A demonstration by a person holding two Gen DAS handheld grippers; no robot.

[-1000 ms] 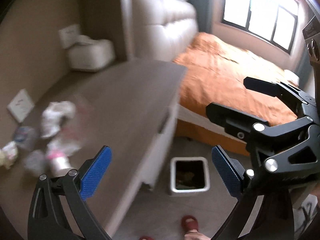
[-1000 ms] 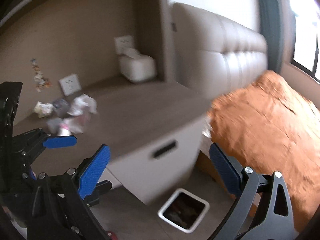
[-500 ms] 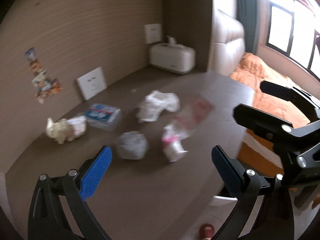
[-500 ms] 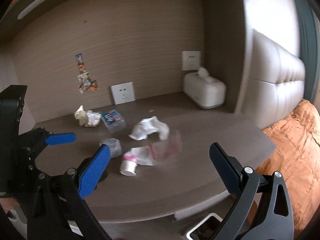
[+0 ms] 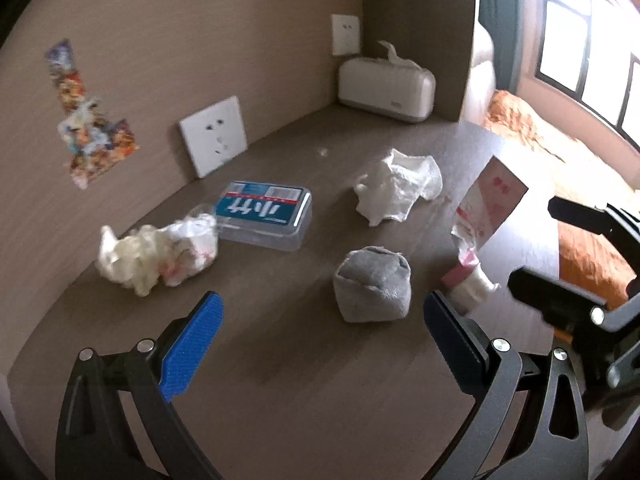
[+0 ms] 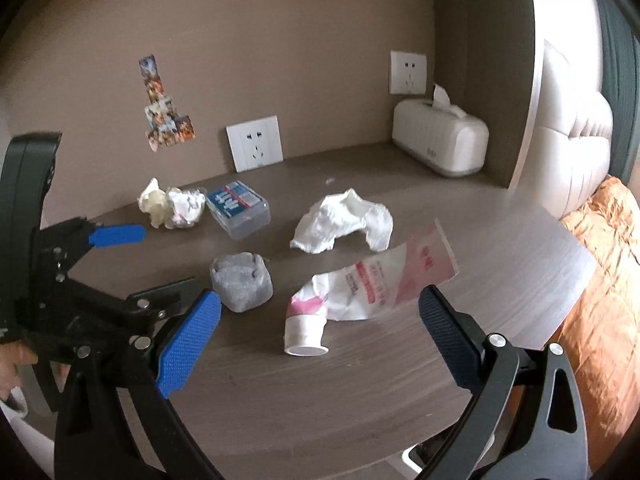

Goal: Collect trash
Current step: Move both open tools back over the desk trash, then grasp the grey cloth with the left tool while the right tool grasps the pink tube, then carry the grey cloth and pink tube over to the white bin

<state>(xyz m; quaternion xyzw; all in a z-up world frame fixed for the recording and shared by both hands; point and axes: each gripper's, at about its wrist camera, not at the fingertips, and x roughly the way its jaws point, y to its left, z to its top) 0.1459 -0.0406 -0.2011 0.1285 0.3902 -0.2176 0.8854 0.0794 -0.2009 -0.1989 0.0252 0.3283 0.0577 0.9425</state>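
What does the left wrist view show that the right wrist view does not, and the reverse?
Only the left wrist view shows the window and the right gripper from the side.

Only the right wrist view shows the open end of the cup, the padded headboard and a hand at the left edge.

Both show the desk, grey wad, white tissue, blue-label box, pink wrapper and tissue holder.

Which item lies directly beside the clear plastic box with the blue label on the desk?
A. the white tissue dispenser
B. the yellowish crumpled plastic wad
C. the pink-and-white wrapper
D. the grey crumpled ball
B: the yellowish crumpled plastic wad touches the clear plastic box with the blue label; the others lie apart from it.
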